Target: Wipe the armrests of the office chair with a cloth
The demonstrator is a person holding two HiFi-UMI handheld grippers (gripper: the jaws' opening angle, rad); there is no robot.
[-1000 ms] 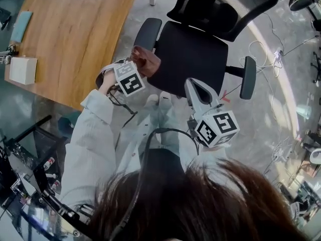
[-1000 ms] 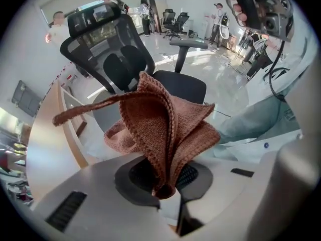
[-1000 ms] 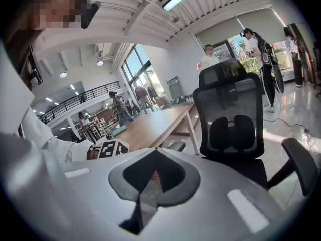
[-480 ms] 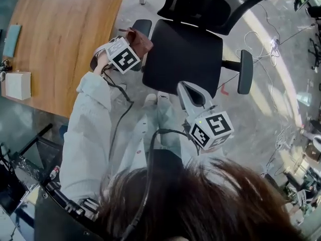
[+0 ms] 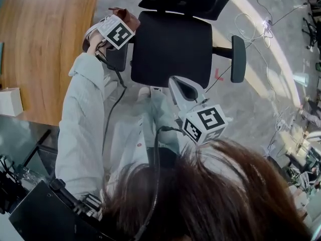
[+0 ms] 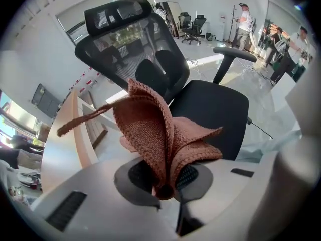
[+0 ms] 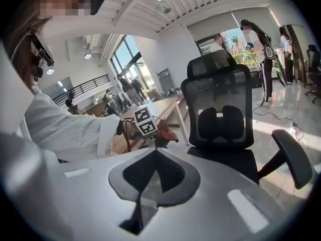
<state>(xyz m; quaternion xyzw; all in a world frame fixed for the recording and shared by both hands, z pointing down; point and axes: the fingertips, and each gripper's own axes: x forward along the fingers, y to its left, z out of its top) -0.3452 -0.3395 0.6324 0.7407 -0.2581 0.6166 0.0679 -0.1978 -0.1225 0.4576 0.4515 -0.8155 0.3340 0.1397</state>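
The black office chair stands in front of me, seat toward me. My left gripper is shut on a brown knitted cloth over the back end of the left armrest. In the left gripper view the cloth bunches up between the pads of the left gripper and hides the armrest. The right armrest is bare. My right gripper hovers shut and holds nothing, near the seat's front edge. The right gripper view shows the right gripper, the cloth and the right armrest.
A curved wooden table lies close to the chair's left side, with a white box on it. Cables trail on the floor beyond the right armrest. People and other chairs stand far back.
My left gripper has slid with the cloth along the left armrest toward the chair's back. The right gripper has stayed near the seat's front.
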